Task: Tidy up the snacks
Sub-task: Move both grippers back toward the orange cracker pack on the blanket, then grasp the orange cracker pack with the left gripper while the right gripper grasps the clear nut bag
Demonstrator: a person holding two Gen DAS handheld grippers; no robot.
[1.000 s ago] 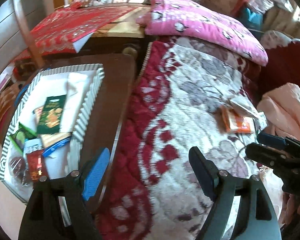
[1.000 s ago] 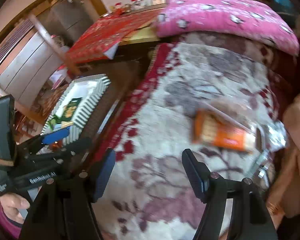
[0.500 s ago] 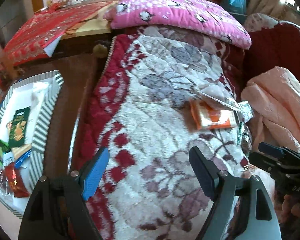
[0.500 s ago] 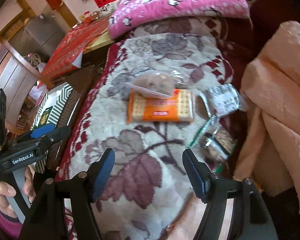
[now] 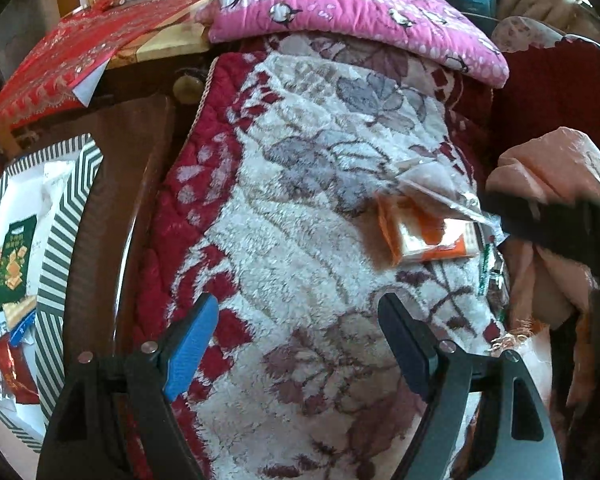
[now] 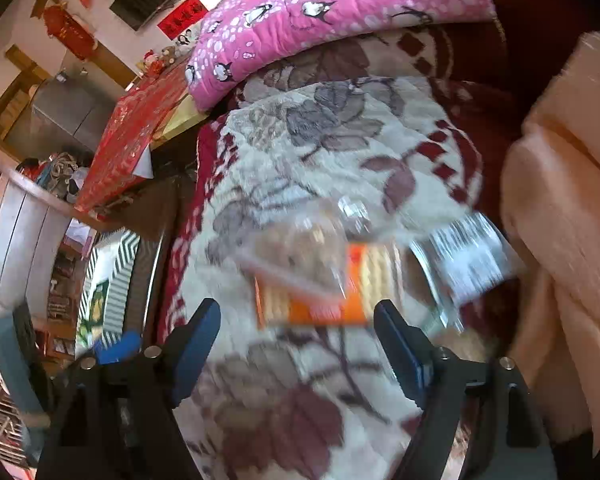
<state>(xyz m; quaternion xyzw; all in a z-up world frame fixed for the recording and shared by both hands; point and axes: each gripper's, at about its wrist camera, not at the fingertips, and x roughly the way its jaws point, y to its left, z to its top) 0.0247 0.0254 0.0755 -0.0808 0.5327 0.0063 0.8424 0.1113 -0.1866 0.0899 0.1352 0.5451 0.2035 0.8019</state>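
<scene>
My left gripper [image 5: 300, 340] tilts steeply down, jaws standing wide with nothing between them. My right gripper [image 6: 298, 338] also angles down; its jaws have just been opening and stand empty, pads touching nothing.

Both my wrist cams look steeply down along each tool, close over the floral blanket [image 5: 300, 240]; both catch the orange cracker pack [image 6: 320, 300].
</scene>
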